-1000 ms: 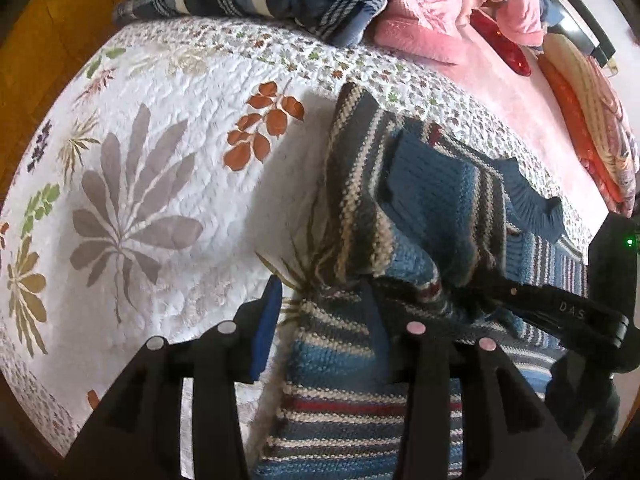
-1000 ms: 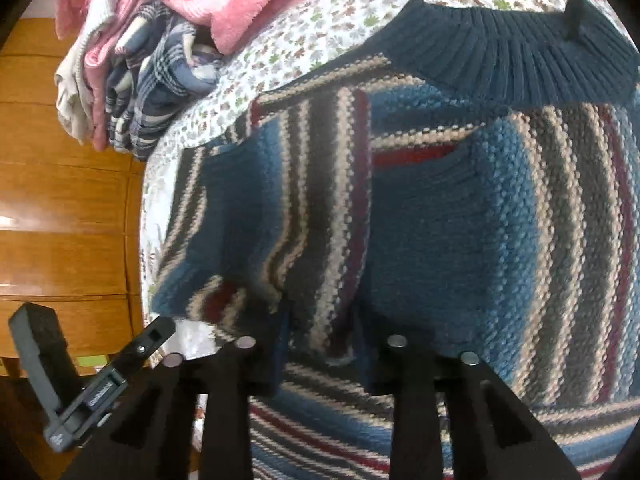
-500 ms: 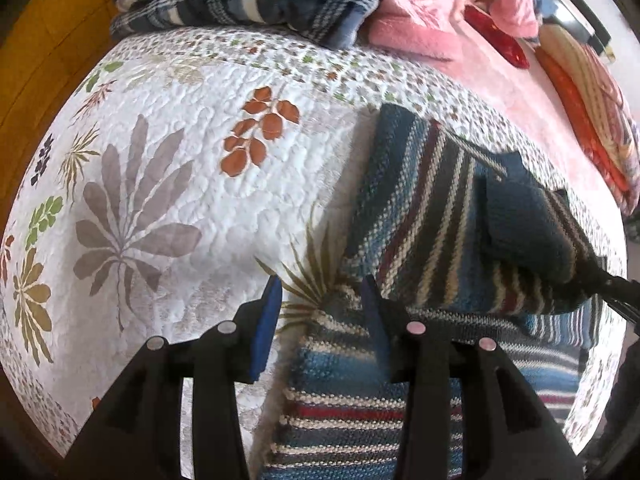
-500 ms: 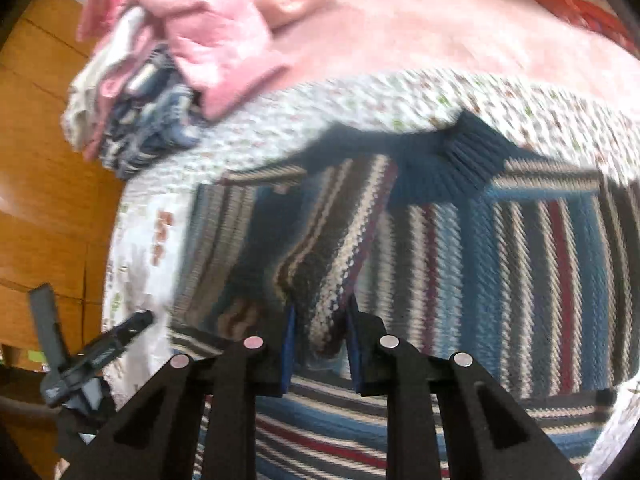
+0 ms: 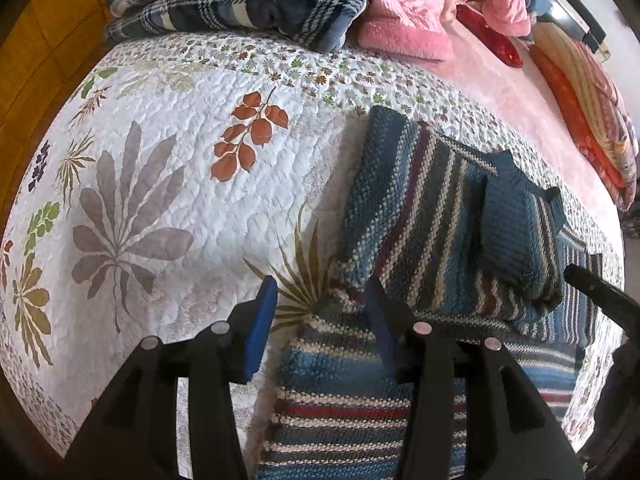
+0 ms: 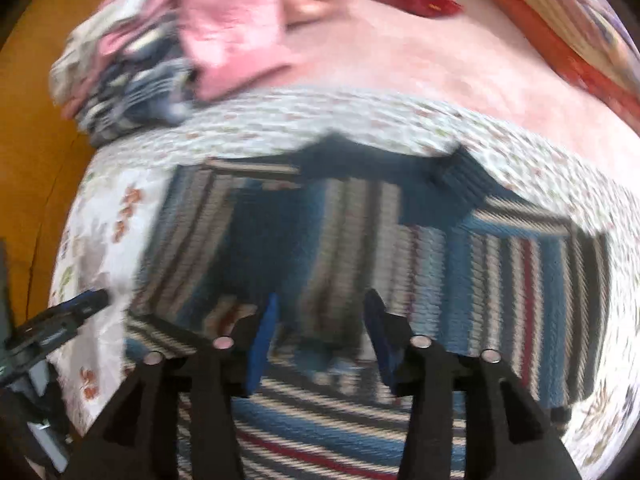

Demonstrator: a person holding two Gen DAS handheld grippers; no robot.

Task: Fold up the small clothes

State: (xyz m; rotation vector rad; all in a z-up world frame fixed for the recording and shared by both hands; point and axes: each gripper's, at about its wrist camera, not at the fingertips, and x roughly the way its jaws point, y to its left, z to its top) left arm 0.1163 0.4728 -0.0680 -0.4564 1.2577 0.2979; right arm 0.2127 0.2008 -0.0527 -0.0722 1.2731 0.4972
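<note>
White quilted bedspread with leaf prints (image 5: 168,184) is carrying the blue striped knit sweater (image 5: 436,224), one side folded inward. Left gripper (image 5: 320,316) and right gripper (image 6: 318,330) are hovering spread, apparently empty. Loose fold risks springing back. Bare quilt is lying leftward; stacked plaid blankets (image 5: 240,4) are crowding beyond.

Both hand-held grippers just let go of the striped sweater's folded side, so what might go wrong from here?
1. The folded flap of the striped sweater lies loose and bulky; it may spring open.
2. The left hand-held gripper, open, straddles the sweater's edge and may snag the knit.
</note>
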